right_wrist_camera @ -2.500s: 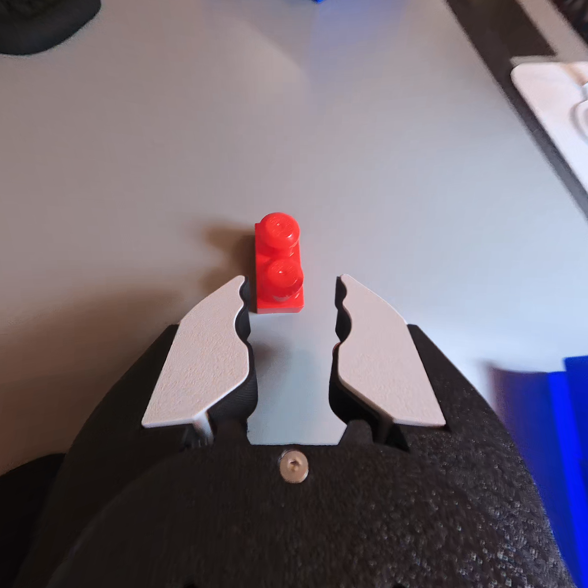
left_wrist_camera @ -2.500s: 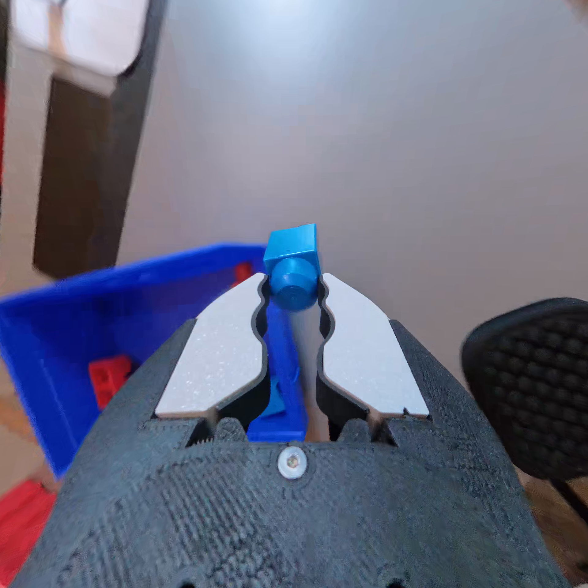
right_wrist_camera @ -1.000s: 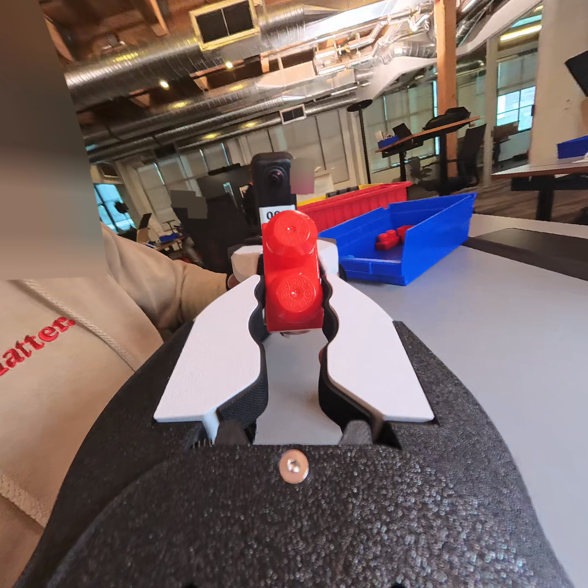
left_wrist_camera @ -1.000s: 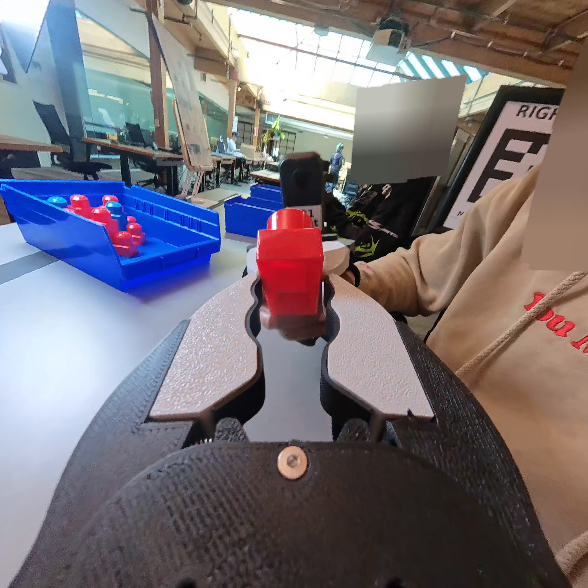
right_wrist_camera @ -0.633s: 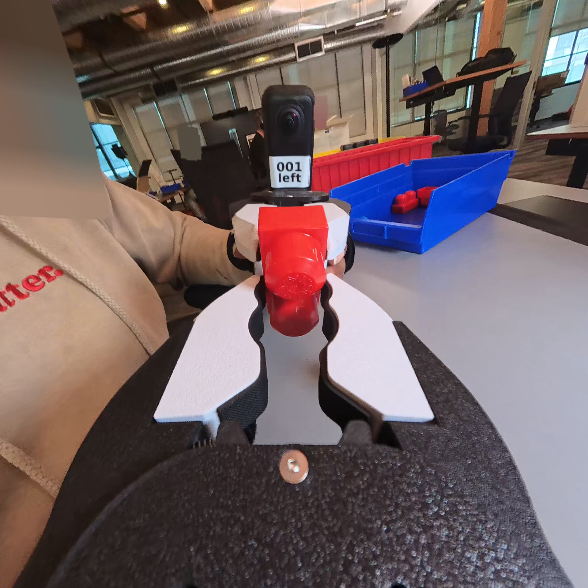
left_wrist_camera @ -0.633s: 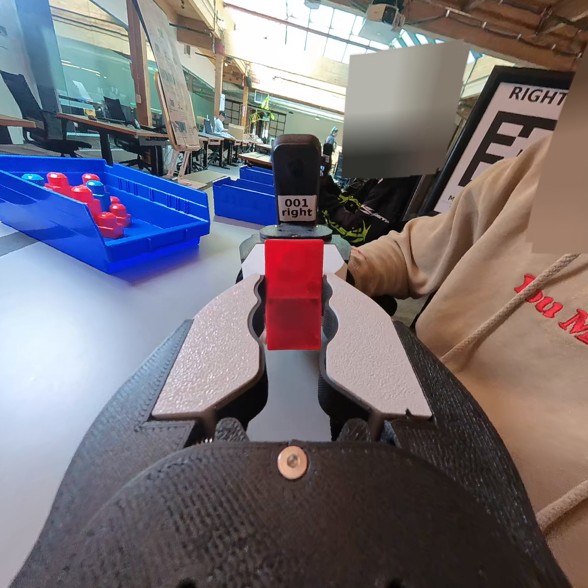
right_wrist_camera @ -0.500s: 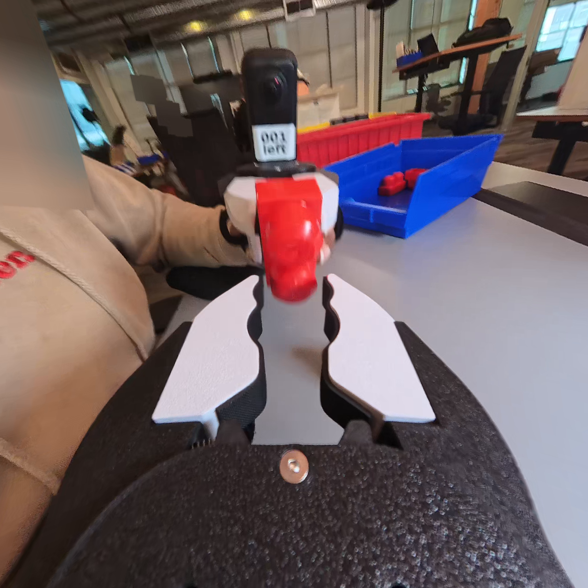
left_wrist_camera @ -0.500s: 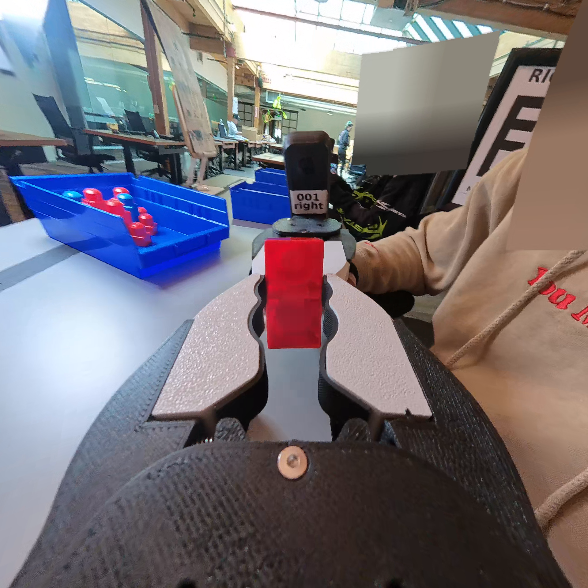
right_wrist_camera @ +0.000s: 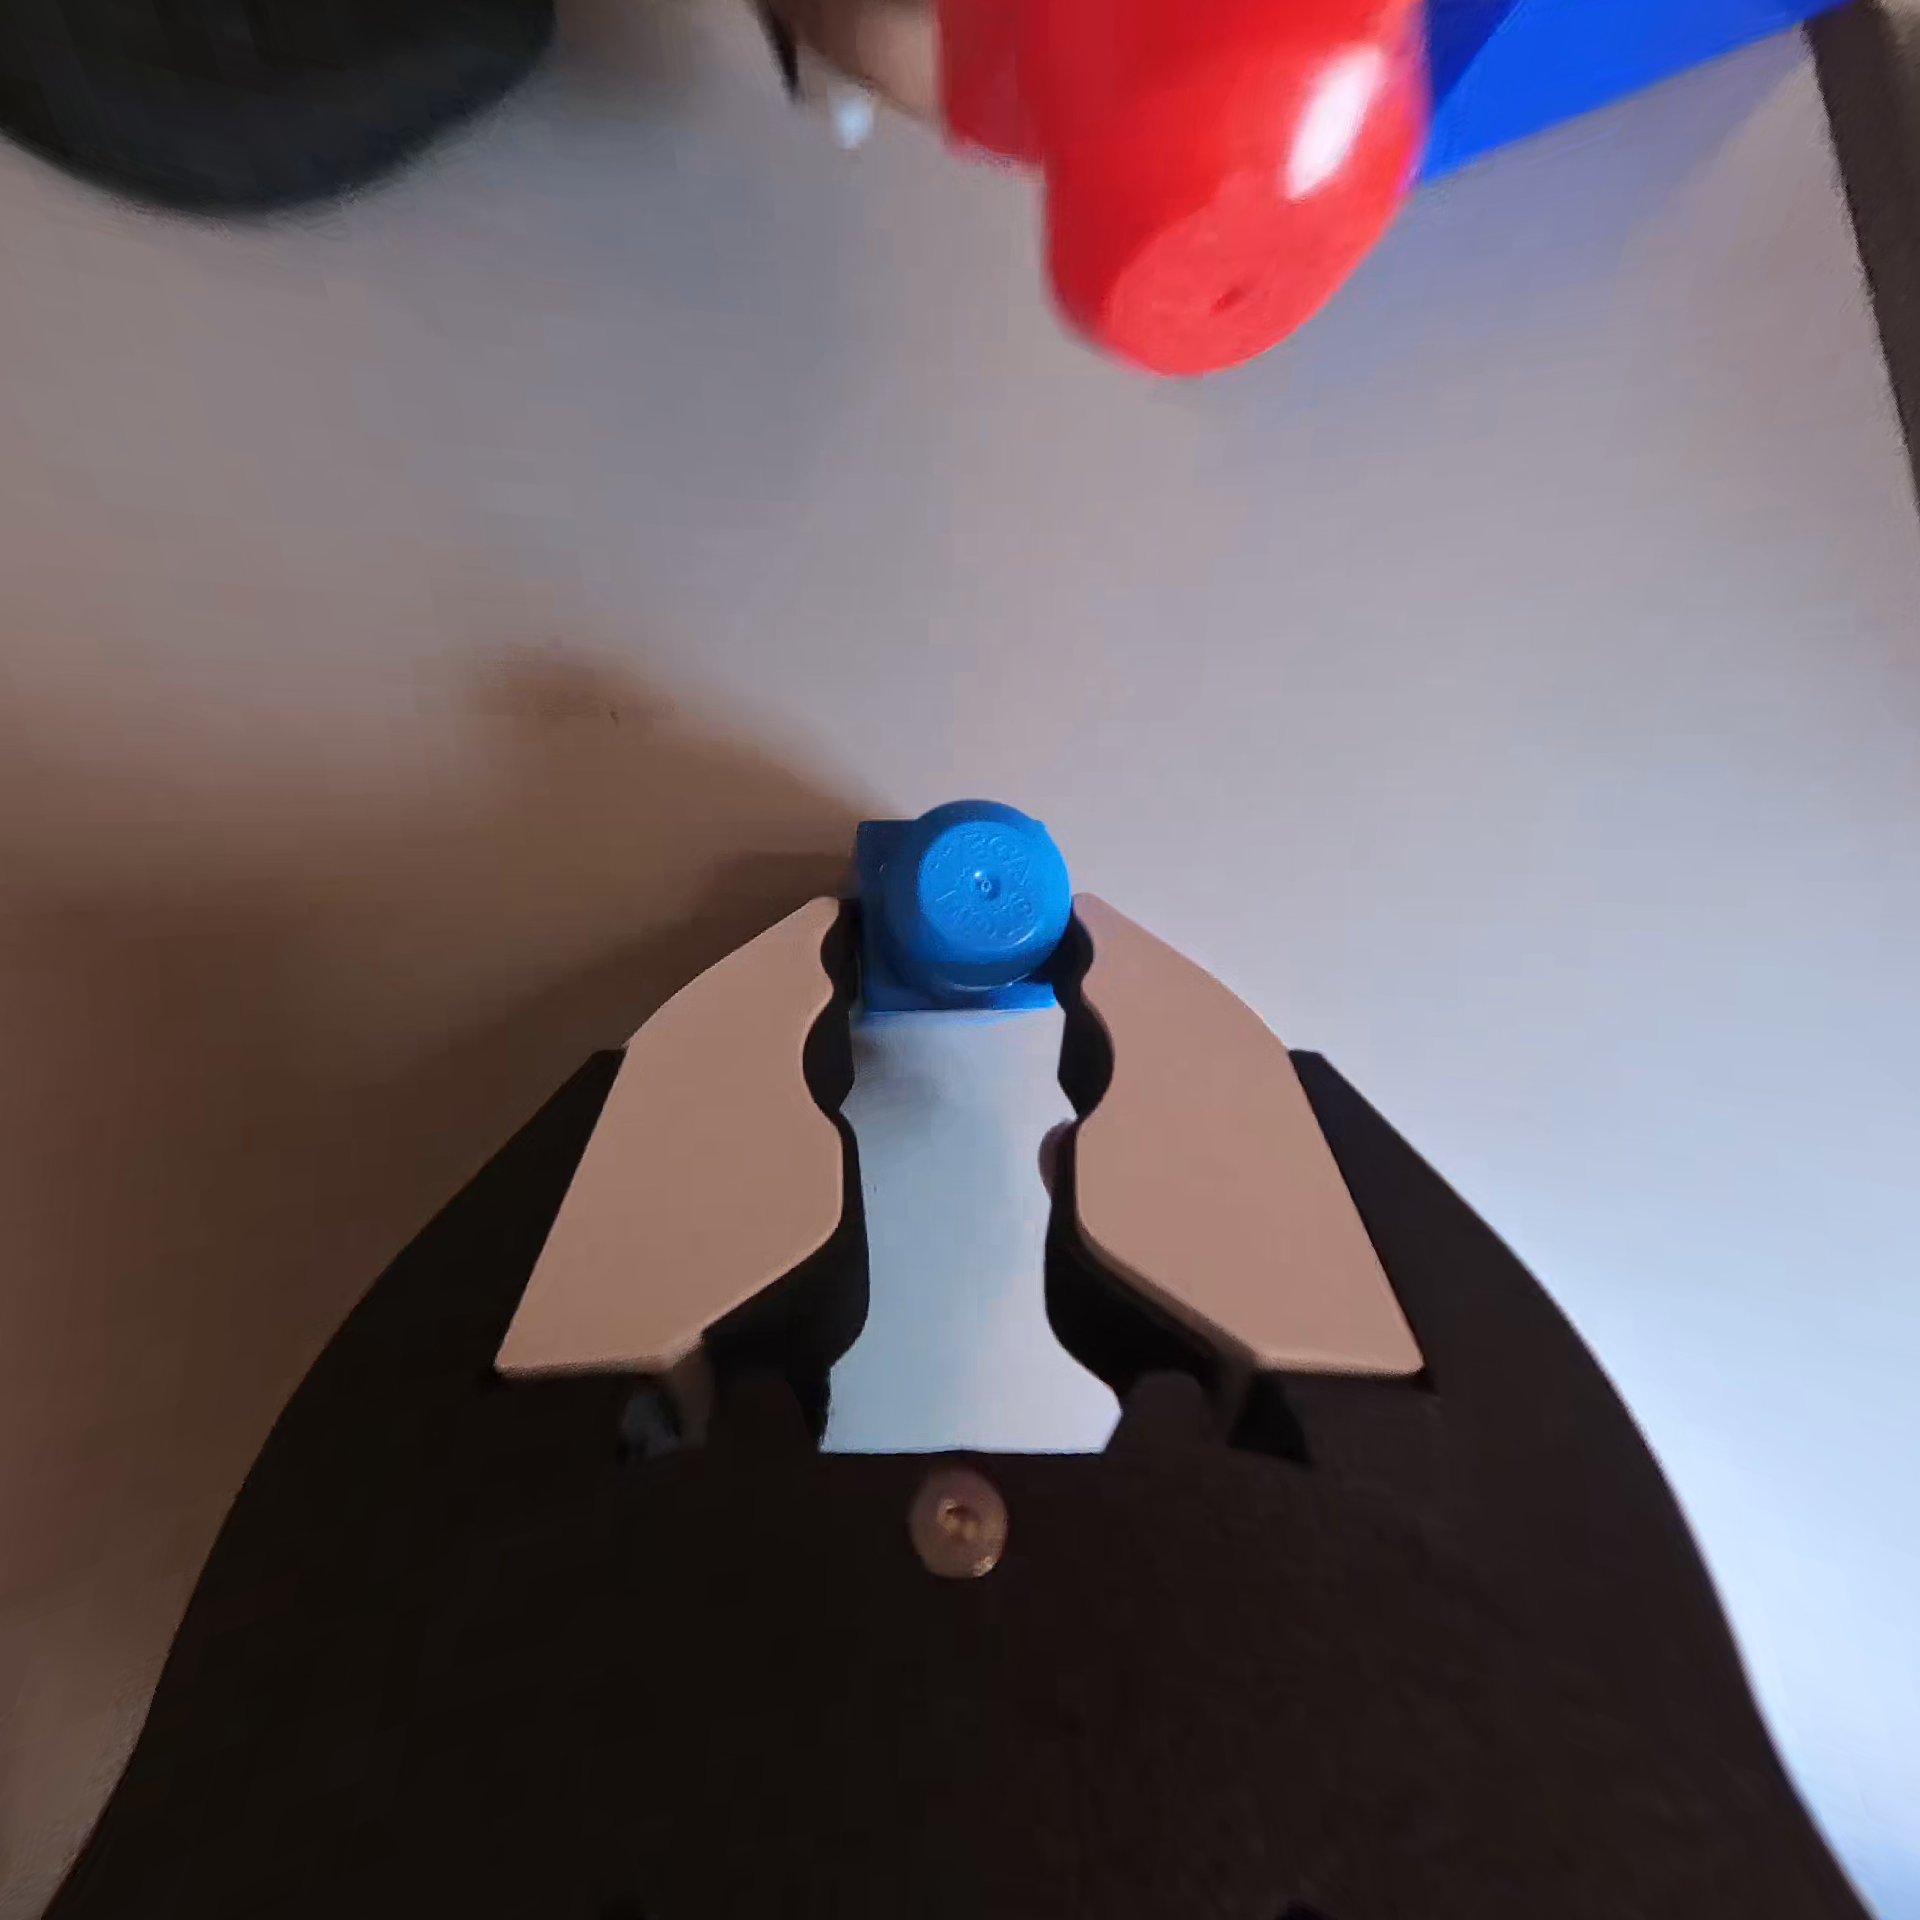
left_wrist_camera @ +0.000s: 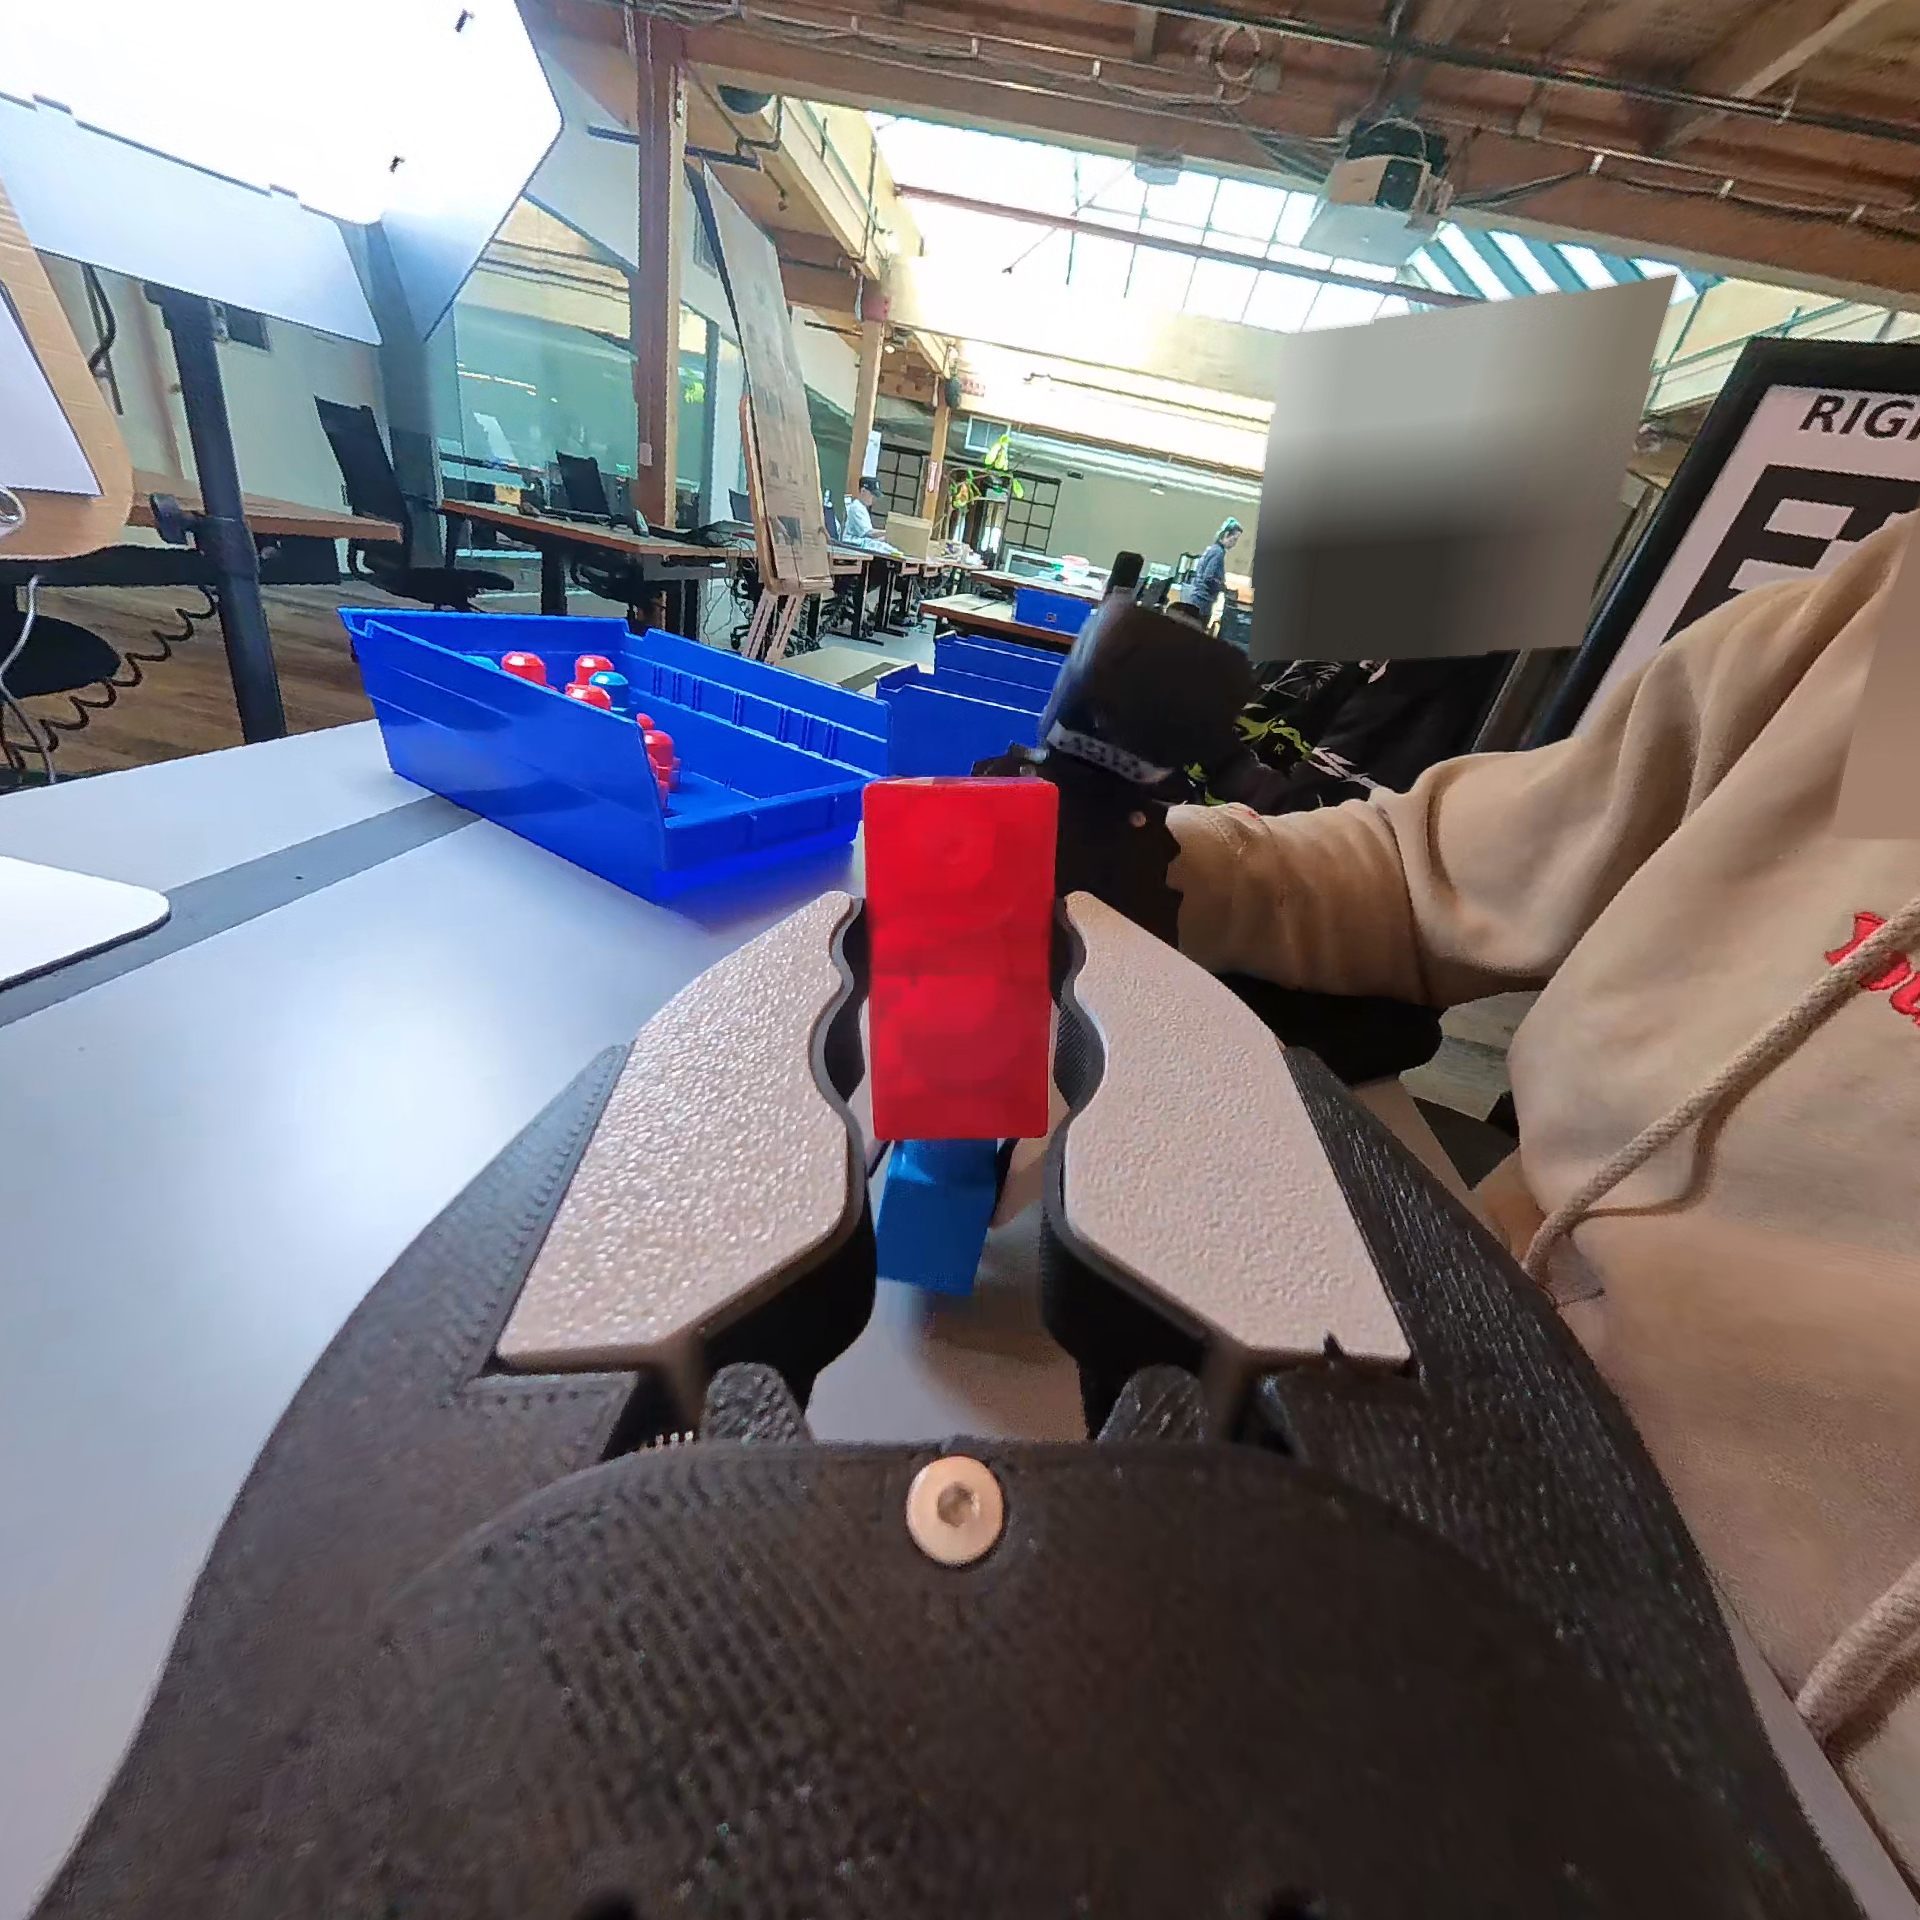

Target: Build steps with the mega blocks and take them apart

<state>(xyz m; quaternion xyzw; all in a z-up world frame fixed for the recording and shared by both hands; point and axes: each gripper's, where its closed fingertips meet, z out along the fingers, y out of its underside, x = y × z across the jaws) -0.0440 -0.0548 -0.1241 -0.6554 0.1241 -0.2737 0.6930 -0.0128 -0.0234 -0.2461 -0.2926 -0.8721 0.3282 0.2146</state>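
Pale grey surface (left_wrist_camera: pixel 260 1091) with a dark strip across it, open-fronted blue bin (left_wrist_camera: pixel 623 800) resting on it holding red and blue blocks, small blue block (right_wrist_camera: pixel 961 920) standing on it, white pad corner (left_wrist_camera: pixel 62 925) at left

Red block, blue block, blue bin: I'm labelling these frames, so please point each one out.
red block (left_wrist_camera: pixel 958 961): left wrist view, its flat underside.
blue block (right_wrist_camera: pixel 977 904): right wrist view, top of its round stud.
blue bin (left_wrist_camera: pixel 540 774): left wrist view, its near side wall.
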